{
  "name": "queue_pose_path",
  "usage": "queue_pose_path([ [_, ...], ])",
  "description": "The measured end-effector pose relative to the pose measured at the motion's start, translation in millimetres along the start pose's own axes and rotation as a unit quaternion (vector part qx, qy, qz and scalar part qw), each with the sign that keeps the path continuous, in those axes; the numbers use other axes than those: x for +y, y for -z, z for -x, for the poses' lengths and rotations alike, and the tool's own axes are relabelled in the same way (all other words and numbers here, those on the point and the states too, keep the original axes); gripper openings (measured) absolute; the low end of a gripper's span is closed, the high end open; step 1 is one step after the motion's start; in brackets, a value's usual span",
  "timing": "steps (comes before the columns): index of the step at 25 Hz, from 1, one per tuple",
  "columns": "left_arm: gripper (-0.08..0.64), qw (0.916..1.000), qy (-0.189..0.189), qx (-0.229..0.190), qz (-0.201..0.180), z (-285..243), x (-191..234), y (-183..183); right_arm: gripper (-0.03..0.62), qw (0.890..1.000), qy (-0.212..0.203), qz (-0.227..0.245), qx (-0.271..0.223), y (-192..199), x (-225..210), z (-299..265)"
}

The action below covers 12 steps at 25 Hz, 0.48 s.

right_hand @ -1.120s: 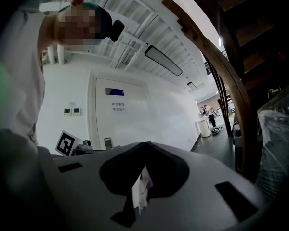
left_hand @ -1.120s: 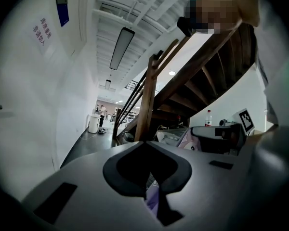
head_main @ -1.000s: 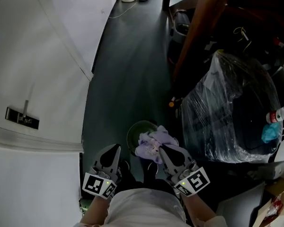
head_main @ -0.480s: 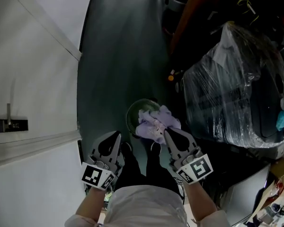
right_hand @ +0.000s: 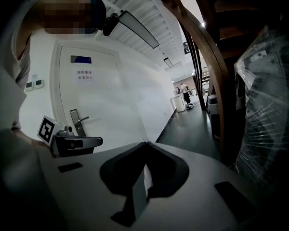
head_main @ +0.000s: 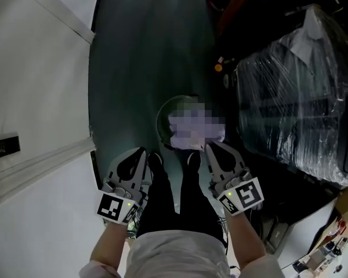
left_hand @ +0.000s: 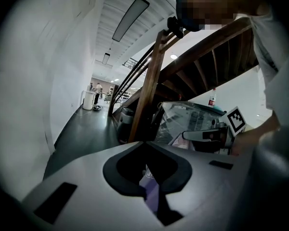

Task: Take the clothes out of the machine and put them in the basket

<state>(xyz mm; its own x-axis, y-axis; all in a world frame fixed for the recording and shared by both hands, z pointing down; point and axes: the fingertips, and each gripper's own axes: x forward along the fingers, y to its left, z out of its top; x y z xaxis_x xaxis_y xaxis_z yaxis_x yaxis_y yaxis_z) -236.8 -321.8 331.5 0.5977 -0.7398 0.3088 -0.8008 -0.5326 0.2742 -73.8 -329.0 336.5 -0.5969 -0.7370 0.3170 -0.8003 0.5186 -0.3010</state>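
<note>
Right gripper clenches a crumpled pale lilac cloth over the round green basket. The left gripper, beside the basket, pinches a lilac sliver. Dark green floor stretches open beyond the basket, between the white wall on its left and the plastic-wrapped bulk on its right.

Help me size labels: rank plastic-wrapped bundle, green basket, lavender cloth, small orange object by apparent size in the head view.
1. plastic-wrapped bundle
2-3. green basket and lavender cloth: alike, unranked; the cloth overlaps the basket, likely nearer the camera.
4. small orange object
</note>
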Motion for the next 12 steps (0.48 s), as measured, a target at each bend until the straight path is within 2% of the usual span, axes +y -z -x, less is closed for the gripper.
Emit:
queue_pose_path([
  [12,0.021,0.9990,-0.008,0.035,0.027,-25,27,93,0.012,0.996,0.005,-0.066,0.065,125,-37,-68],
])
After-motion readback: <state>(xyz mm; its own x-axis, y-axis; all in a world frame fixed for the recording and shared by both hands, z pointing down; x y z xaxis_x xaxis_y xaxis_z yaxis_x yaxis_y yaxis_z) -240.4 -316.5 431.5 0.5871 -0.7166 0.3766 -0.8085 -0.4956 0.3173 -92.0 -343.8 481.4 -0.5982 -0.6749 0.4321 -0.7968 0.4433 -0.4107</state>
